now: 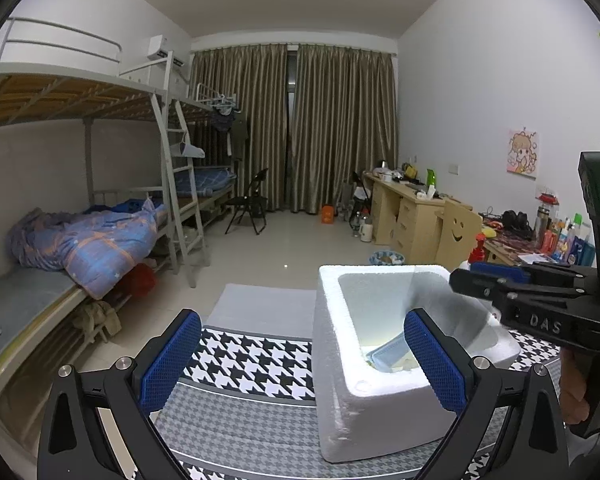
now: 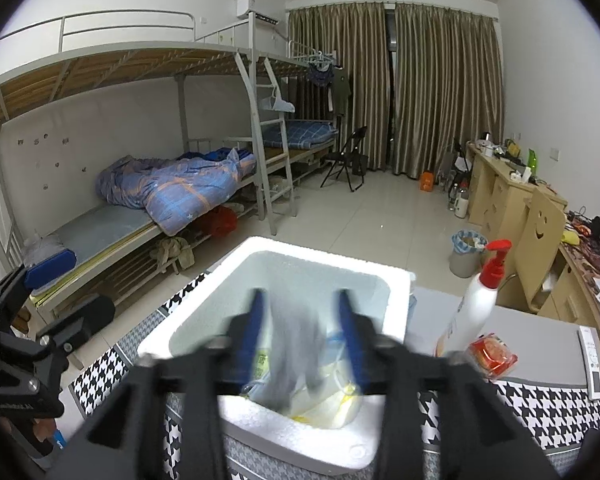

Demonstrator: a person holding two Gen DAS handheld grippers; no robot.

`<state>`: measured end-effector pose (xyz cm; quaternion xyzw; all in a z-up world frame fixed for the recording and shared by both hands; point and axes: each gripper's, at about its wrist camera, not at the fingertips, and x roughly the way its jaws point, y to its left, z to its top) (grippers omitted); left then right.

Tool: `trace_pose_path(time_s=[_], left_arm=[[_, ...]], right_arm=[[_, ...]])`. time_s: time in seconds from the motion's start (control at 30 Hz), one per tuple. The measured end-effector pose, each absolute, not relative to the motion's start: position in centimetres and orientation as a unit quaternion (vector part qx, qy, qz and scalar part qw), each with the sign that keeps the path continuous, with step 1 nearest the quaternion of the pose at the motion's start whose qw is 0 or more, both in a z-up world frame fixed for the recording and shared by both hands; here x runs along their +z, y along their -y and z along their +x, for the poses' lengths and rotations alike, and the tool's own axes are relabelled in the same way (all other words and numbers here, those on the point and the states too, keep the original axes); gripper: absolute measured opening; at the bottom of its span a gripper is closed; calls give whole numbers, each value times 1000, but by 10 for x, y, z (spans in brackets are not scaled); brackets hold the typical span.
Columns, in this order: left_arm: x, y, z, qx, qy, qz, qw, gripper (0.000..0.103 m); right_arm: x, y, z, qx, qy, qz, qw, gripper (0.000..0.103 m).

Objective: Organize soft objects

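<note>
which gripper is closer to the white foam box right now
Right. The right gripper hangs over the foam box opening with a grey cloth between its jaws; the left gripper sits beside the box, jaws open.

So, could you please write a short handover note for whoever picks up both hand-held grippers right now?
Left hand-held gripper: open, empty, held beside the white foam box.
Right hand-held gripper: above the box, with a grey cloth between its fingers; the frame is blurred, so the grip is unclear.
Done: several soft pale items already lie in the box.
Left: get the cloth fully inside. A pump bottle and a red packet sit on the mat by the box.
</note>
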<state>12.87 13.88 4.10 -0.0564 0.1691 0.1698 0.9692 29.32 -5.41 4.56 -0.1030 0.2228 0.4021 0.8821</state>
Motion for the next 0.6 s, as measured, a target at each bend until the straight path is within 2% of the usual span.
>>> trace_pose_path(time_s=[0.03, 0.13, 0.33, 0.6], left_arm=[[41, -139, 129, 170, -169, -56, 969, 102], [40, -140, 128, 169, -170, -56, 969, 102], [41, -136, 128, 166, -169, -52, 970, 102], [44, -124, 128, 156, -169, -47, 972, 102]], right_arm=[[46, 56, 292, 404, -218, -102, 883, 67], [48, 58, 290, 406, -213, -103, 883, 67], [49, 66, 290, 403, -213, -94, 885, 74], [53, 81, 278, 387, -188, -95, 898, 88]])
